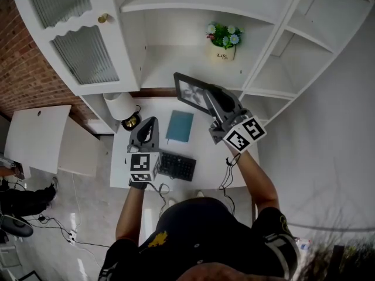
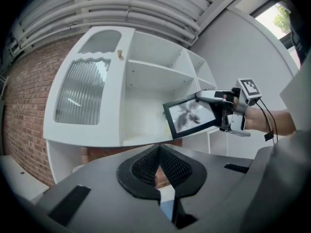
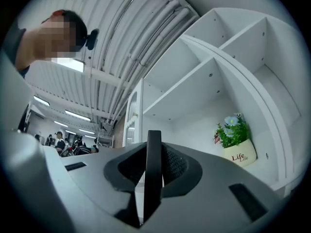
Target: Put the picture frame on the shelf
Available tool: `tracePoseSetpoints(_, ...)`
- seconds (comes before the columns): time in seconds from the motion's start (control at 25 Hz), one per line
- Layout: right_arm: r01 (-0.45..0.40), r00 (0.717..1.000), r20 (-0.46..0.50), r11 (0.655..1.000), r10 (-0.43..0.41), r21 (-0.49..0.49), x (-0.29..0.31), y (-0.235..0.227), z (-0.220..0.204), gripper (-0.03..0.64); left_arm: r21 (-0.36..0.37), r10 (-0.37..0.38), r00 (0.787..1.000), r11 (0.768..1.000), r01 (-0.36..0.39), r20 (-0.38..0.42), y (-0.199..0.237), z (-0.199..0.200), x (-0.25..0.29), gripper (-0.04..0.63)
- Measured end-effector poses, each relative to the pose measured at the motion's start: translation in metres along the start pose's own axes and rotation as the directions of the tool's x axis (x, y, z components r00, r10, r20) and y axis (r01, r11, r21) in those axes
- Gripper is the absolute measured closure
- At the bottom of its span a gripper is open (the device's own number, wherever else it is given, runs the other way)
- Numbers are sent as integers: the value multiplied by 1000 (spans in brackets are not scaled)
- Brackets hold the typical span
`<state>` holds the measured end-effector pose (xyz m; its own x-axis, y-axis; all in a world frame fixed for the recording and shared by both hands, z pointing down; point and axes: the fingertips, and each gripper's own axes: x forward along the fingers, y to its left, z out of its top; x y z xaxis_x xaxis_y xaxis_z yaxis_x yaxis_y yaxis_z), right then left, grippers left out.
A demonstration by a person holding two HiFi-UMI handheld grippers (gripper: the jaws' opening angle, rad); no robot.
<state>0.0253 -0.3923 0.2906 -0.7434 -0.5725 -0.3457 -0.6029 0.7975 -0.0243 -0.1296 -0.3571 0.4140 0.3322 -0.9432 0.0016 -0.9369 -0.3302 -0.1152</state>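
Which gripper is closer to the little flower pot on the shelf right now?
Right. The right gripper, holding the picture frame, is up by the shelf, near the flower pot; the left gripper is lower, over the desk, farther away.

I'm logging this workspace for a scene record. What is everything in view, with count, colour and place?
shelf unit: one, white, above the desk
cabinet door: one, white with ribbed glass, at the shelf unit's left
flower pot: one, cream with a green plant and blue flowers, in the middle compartment
picture frame: one, black, in the air in front of the shelf unit
desk: one, white, below the shelf unit
lamp: one, white shade, desk's back left corner
notebook: one, teal, flat on the desk
keyboard: one, black, desk's near edge
brick wall: red-brown, left of the shelf unit
left gripper: one, dark grey, jaws together, empty, over the desk
right gripper: one, dark grey, shut on the picture frame
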Motion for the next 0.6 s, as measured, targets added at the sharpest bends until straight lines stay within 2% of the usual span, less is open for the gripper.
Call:
tracePoseSetpoints(0.08, -16, 1000, 20, 1000, 16, 20, 10, -8, 7, 552, 13, 0, 1000, 1000, -1, 4, -2, 4, 8, 577)
tracePoseSetpoints(0.28, -39, 999, 25, 999, 40, -3, 41, -29, 18, 552, 75, -15, 1000, 997, 15, 8, -4, 15, 28, 577)
tracePoseSetpoints(0.48, -69, 998, -10, 998, 69, 5, 81, -50, 15, 552, 80, -9, 1000, 997, 8, 18, 6, 26, 42, 577)
tracePoseSetpoints(0.6, -116, 990, -77, 993, 116, 6, 110, -57, 5, 552, 75, -1, 1000, 997, 0, 19, 9, 27, 46, 577)
